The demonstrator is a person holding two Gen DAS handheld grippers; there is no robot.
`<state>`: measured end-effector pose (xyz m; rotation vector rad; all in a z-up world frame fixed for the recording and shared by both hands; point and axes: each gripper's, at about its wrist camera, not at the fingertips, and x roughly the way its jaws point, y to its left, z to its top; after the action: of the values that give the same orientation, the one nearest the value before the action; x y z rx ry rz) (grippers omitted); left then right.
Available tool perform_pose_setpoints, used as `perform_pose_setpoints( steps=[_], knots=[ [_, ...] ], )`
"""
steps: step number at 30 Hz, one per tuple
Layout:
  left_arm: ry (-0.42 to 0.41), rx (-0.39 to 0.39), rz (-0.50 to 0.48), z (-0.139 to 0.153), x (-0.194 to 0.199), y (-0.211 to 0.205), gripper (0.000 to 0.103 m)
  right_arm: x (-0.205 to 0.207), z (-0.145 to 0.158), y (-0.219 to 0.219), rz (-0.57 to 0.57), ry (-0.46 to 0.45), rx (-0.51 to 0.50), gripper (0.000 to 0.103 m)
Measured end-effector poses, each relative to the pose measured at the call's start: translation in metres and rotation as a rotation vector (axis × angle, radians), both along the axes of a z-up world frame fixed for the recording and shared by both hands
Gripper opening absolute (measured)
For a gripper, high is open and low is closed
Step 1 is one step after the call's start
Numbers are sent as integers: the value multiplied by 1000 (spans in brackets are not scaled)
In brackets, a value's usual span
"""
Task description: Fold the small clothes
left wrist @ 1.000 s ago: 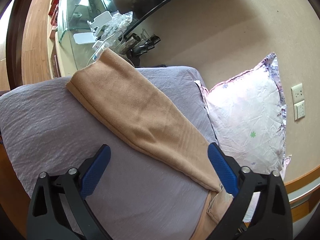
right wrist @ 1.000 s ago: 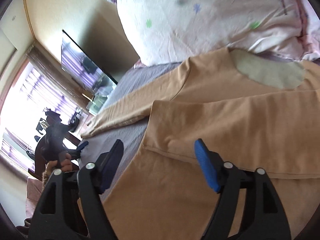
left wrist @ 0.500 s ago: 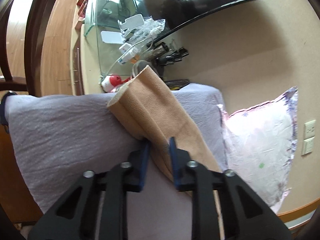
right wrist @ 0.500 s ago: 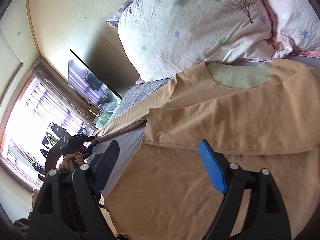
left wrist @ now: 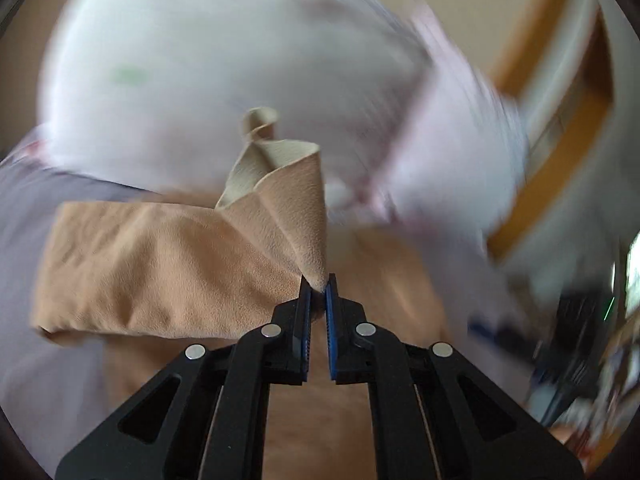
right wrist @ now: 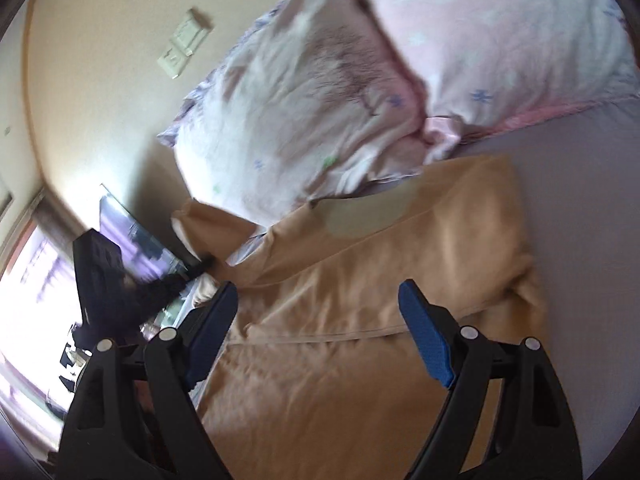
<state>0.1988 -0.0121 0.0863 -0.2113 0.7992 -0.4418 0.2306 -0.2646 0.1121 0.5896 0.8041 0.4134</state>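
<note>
My right gripper [right wrist: 316,334] hangs wide open over the tan shirt [right wrist: 360,320], nothing between its fingers. Pillows [right wrist: 320,112] block just beyond the shirt's collar. Bare grey sheet [right wrist: 580,200] beside the shirt is passable.

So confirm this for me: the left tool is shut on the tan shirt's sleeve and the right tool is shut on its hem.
Not quite. The left tool is shut on the sleeve of the tan shirt, but the right tool grips nothing: the right wrist view shows its jaws wide apart above the shirt.
</note>
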Motion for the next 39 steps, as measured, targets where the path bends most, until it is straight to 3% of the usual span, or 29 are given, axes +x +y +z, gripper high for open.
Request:
perform_pose_setpoints(
  steps=[3,5,7,9,11,13,18,20,21,22,25,29,32,34,35,37,39],
  knots=[
    [38,274,-171,-49,-13,-88,6,7,-16,-16,-30,69,19,82],
    [-44,464,-209,-63,-37,-115,6,15,-26,-25,-17,121,46,81],
    [-120,506,-223,-55,-53,-116,15,22,-32,-27,-5,153,36,74],
    [-164,488,-224,-43,-74,-98,57,27,-39,-25,5,183,12,64],
    [-194,446,-221,-31,-97,-76,74,32,-47,-19,21,217,-9,52],
    [-192,441,-195,-23,-105,-55,76,39,-55,-12,40,241,-35,48],
    [-17,398,-45,-40,-106,19,76,50,-69,4,50,284,-121,45],
    [26,379,1,-49,-108,39,76,53,-74,8,54,286,-149,31],
    [41,370,18,-53,-109,46,76,53,-75,11,65,284,-166,6],
    [62,354,30,-57,-110,53,76,53,-77,17,97,288,-175,3],
    [102,311,45,-65,-113,61,76,48,-53,21,75,181,-252,2],
    [92,310,44,-66,-114,59,78,48,-8,-9,-122,42,-331,2],
    [89,314,37,-66,-115,56,82,59,-11,-30,-216,89,-439,3],
    [89,315,34,-67,-114,56,83,59,-13,-37,-271,109,-501,11],
    [88,317,34,-68,-114,55,83,53,-10,-39,-281,87,-485,14],
    [88,316,30,-68,-112,55,85,45,-6,-39,-224,51,-391,40],
    [90,318,28,-69,-112,54,88,46,-9,-28,-149,50,-359,42]
  ],
)
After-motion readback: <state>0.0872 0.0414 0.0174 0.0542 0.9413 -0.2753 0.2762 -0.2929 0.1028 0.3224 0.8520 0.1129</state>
